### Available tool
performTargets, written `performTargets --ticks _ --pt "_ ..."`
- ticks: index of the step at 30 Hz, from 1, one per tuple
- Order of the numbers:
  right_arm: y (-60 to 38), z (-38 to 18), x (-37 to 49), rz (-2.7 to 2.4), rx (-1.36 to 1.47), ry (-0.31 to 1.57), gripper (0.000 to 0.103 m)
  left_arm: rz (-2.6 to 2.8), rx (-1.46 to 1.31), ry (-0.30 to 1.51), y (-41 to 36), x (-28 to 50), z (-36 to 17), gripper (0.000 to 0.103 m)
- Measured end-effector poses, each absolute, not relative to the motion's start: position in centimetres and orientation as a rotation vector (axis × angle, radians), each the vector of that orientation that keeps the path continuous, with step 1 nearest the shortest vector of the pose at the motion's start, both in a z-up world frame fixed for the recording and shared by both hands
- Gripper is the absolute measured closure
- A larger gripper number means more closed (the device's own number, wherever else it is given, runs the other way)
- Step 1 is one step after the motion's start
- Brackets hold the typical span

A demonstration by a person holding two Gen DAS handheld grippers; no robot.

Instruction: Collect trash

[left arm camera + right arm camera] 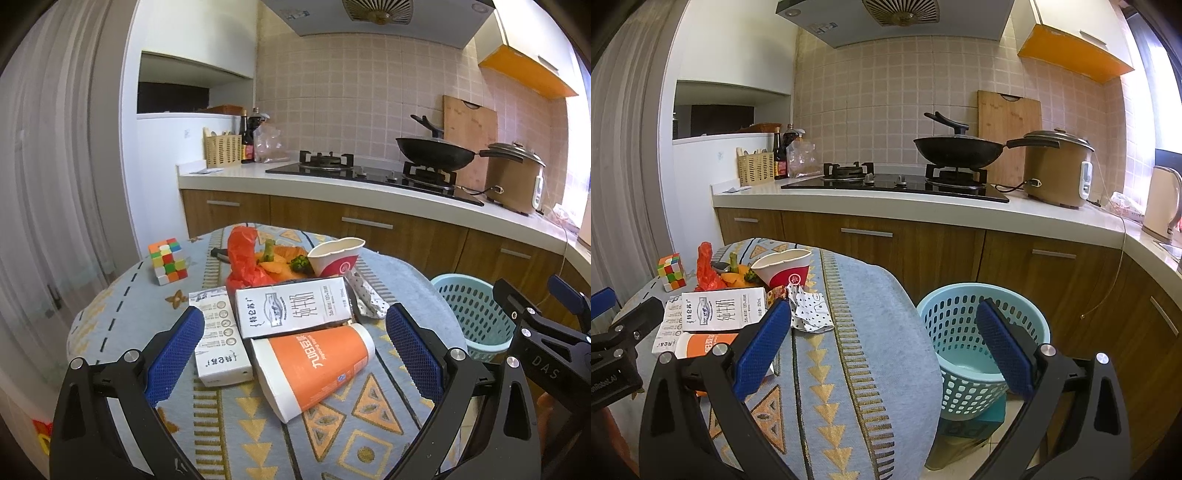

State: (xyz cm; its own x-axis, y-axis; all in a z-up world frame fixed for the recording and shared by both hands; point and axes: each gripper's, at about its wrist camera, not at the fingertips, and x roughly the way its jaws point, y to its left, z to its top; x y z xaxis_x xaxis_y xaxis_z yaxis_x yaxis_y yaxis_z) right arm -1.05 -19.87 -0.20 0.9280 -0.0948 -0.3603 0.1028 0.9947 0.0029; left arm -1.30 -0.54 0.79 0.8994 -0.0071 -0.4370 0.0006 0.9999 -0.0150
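Trash lies piled on the patterned tablecloth [351,435]: an orange paper cup [317,367] on its side, a white milk carton [293,308] above it, a second carton [218,338] to the left, a red-and-white cup [334,256], a crumpled wrapper [367,299], an orange plastic bag [243,258] and vegetable scraps [282,262]. My left gripper [295,350] is open, its blue pads either side of the orange cup and cartons, not touching. My right gripper [882,345] is open over the table's right edge, beside the light-blue basket [964,332]. The wrapper [809,310] lies near its left pad.
A Rubik's cube [168,260] sits at the table's far left. The light-blue basket [476,314] stands on the floor right of the table, on a box. Behind runs a kitchen counter [886,201] with hob, wok [956,147], rice cooker [1058,168] and wooden cabinets below.
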Motion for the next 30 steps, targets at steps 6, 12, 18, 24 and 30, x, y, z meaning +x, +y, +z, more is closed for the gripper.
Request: performTargets --ticks 6,12,18,24,30 --pt "-20.1 -0.2 -1.1 -0.105 0.024 0.368 0.008 -0.011 -0.022 0.455 -0.6 -1.4 1.0 0.007" --pt "-20.2 -0.2 -1.1 -0.101 0.023 0.37 0.008 -0.019 -0.019 0.445 -0.5 -1.8 1.2 0.007" --pt "-19.8 -0.2 -1.0 -0.095 0.012 0.372 0.011 -0.03 -0.017 0.437 0.0 -1.9 1.4 0.007" --pt "-19.8 -0.3 -0.8 -0.089 0.014 0.377 0.018 0.003 -0.044 0.436 2.9 -1.4 1.4 0.008" --pt "-19.6 -1.3 0.8 -0.046 0.032 0.434 0.046 -0.022 -0.104 0.487 6.9 -0.7 0.0 0.01"
